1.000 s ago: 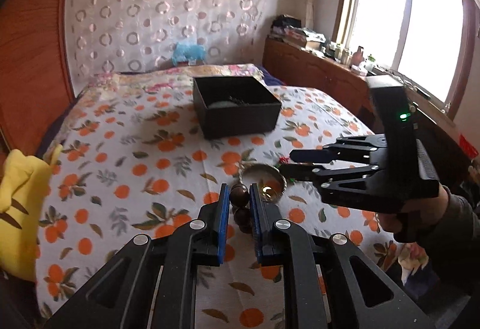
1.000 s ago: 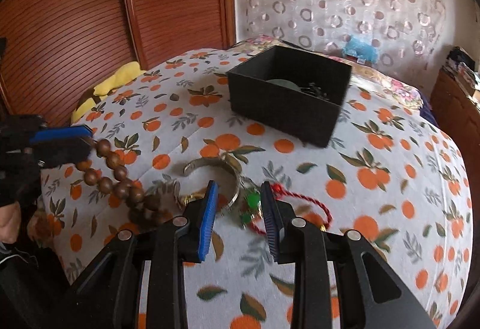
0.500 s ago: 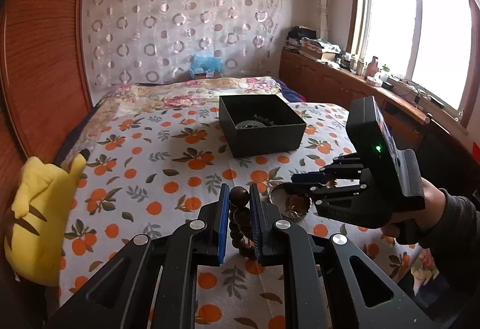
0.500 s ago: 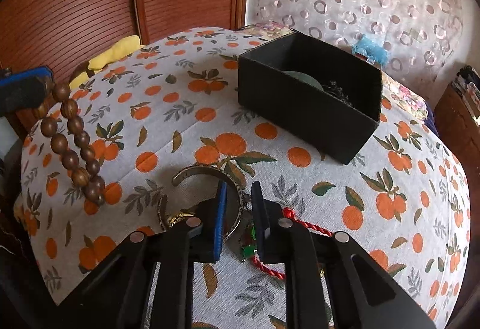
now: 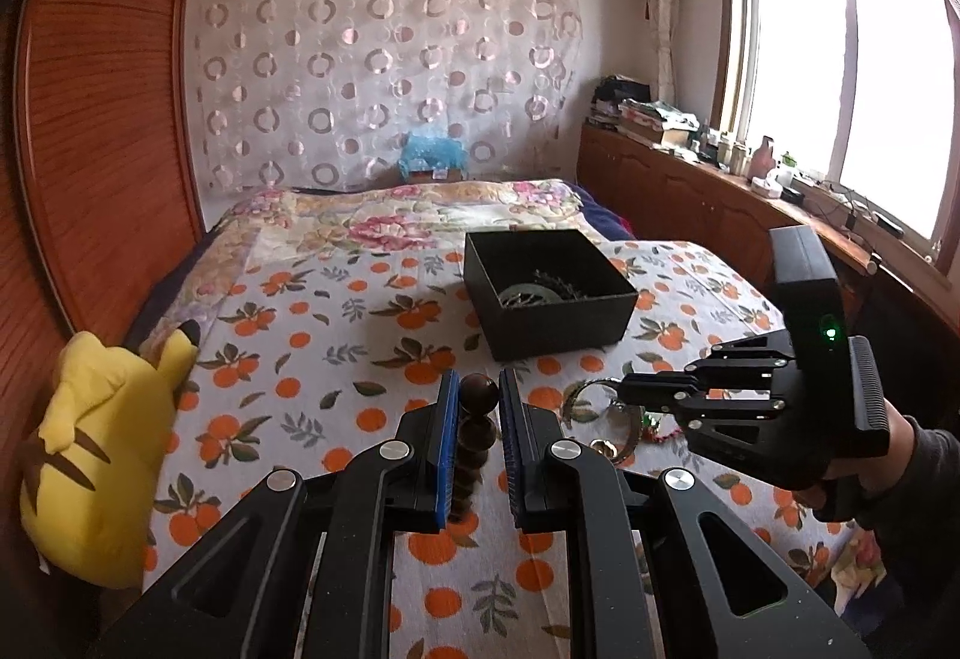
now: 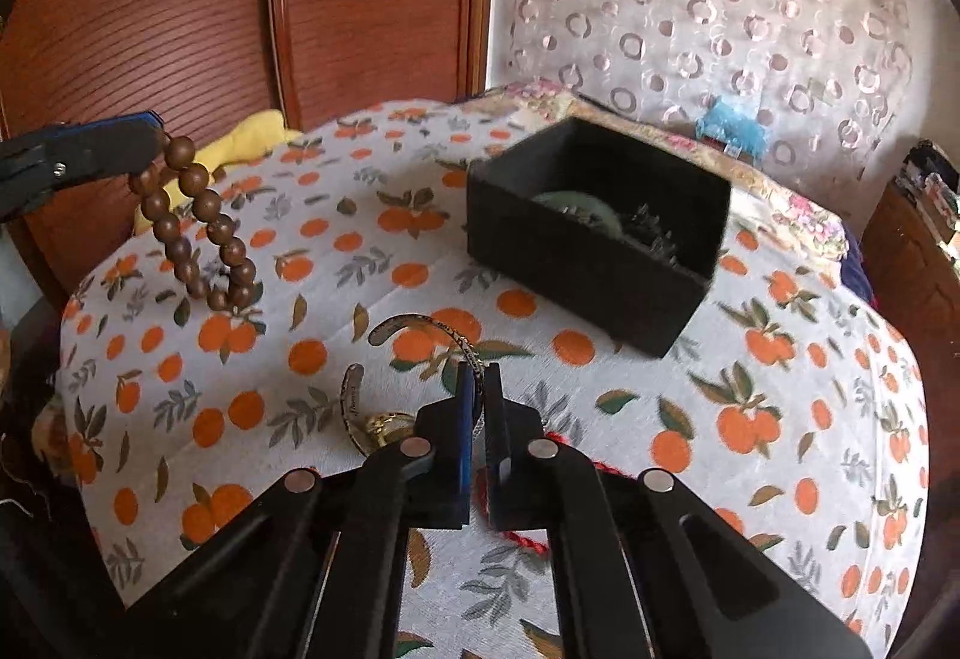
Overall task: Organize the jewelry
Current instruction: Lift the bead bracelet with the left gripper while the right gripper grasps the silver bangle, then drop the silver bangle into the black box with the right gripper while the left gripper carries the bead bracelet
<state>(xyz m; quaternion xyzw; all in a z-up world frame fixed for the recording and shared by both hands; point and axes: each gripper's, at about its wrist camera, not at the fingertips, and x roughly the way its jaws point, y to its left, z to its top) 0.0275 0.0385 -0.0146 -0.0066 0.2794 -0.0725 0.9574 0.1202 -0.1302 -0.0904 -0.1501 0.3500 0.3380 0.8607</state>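
Observation:
My left gripper (image 5: 478, 395) is shut on a brown wooden bead bracelet (image 5: 474, 437) and holds it in the air; the bracelet (image 6: 198, 227) hangs from it at the left of the right wrist view. My right gripper (image 6: 478, 380) is shut on the rim of a metal cuff bangle (image 6: 420, 326) lying on the orange-print bedspread (image 6: 750, 419). A black open box (image 6: 594, 245) stands beyond, holding a green bangle and dark chain pieces. A gold ring piece (image 6: 384, 425) and a red cord bracelet (image 6: 528, 539) lie by the right gripper.
A yellow plush toy (image 5: 96, 443) lies at the bed's left edge by the wooden wall panel (image 5: 90, 119). A wooden sideboard (image 5: 720, 203) with clutter runs under the window on the right. A blue plush (image 5: 432, 155) sits at the bed's far end.
My left gripper has lifted the bead bracelet clear of the bedspread. My right gripper has closed from open onto the cuff bangle.

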